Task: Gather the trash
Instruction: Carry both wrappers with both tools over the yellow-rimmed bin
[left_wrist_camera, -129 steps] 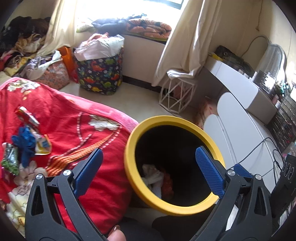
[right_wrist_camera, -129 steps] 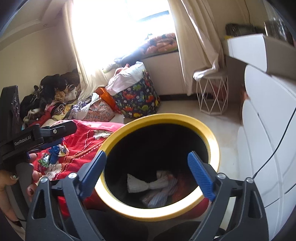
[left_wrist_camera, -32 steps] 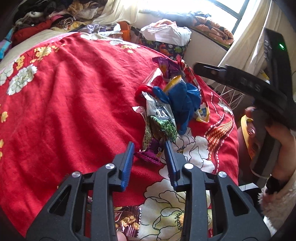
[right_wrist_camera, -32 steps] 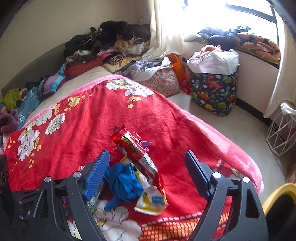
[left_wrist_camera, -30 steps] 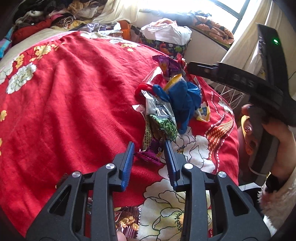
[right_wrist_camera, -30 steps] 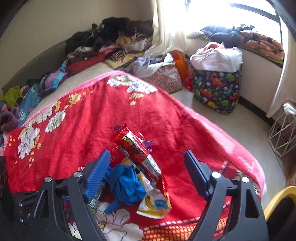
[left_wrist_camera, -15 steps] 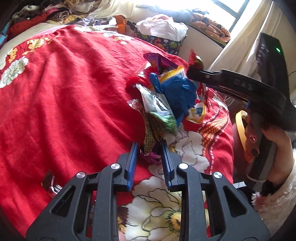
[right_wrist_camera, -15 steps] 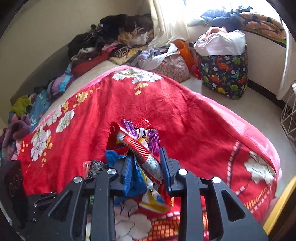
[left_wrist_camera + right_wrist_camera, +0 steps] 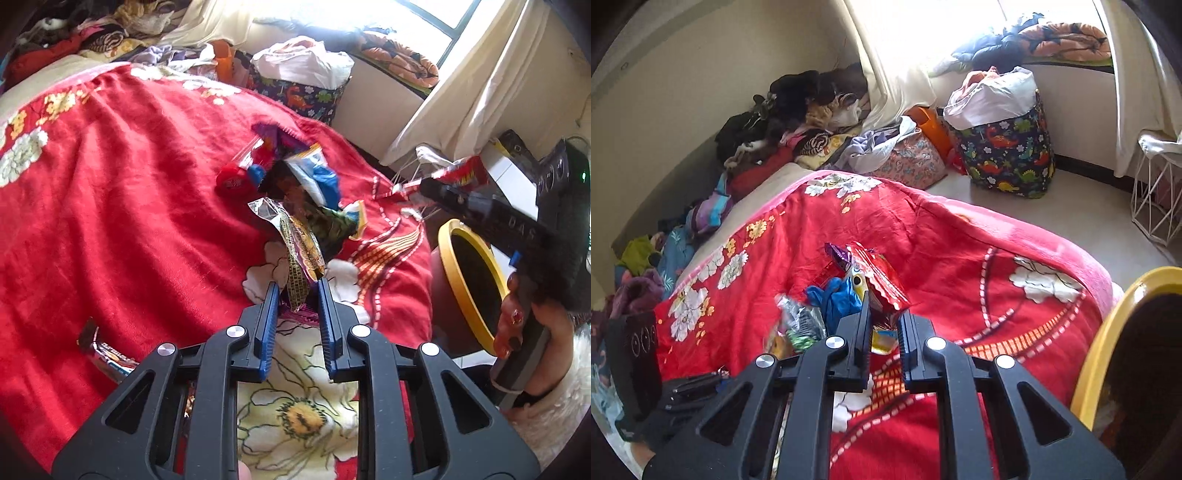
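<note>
A heap of snack wrappers (image 9: 314, 214) and a blue glove (image 9: 325, 181) lies on the red flowered blanket (image 9: 129, 221). My left gripper (image 9: 295, 291) is closing, and its pads pinch a clear yellow-brown wrapper (image 9: 301, 254) and a purple one, which stand up from the jaws. My right gripper (image 9: 884, 319) is closing too, clamped on a red wrapper (image 9: 882, 284). In the left wrist view that red wrapper (image 9: 447, 177) hangs off the blanket, near the yellow-rimmed black bin (image 9: 454, 266). The bin rim (image 9: 1097, 350) shows at the right gripper's lower right.
A dark candy bar wrapper (image 9: 107, 354) lies alone on the blanket's left. A person's hand (image 9: 517, 325) holds the right gripper beside the bin. On the floor beyond stand a dinosaur-print basket (image 9: 1008, 151) and a white wire stool (image 9: 1156, 199). Clothes (image 9: 798, 110) pile against the wall.
The right gripper went from wide open to clamped on the red wrapper and carried it right, toward the bin. The left gripper narrowed on its wrappers and lifted them slightly.
</note>
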The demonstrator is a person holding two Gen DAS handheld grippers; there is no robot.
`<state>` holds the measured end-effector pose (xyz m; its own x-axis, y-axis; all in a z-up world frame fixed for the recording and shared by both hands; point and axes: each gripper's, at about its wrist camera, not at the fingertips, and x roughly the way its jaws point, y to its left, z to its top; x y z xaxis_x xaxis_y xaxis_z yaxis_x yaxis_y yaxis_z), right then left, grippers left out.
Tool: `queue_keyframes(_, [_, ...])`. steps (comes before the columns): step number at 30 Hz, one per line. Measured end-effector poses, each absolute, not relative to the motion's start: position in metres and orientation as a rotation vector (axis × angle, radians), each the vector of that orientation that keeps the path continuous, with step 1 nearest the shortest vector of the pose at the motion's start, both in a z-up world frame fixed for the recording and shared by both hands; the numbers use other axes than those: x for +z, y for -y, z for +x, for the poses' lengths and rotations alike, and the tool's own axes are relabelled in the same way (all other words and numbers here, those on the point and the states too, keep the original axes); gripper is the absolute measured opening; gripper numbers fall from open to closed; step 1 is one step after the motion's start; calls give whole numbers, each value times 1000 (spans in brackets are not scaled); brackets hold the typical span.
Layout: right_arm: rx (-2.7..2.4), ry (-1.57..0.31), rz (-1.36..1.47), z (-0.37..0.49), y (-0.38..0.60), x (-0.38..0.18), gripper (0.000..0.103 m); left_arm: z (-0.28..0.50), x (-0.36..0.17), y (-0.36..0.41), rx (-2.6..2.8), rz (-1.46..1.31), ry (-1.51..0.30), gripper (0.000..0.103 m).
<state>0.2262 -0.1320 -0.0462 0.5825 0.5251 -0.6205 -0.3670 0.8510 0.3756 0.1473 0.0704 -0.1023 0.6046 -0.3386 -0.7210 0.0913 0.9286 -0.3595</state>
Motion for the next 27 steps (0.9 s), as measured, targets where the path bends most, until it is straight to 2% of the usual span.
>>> queue_keyframes(27, [469,-711,261,161,187,-16,12,133,-53,-15,-356,-263,-791,15])
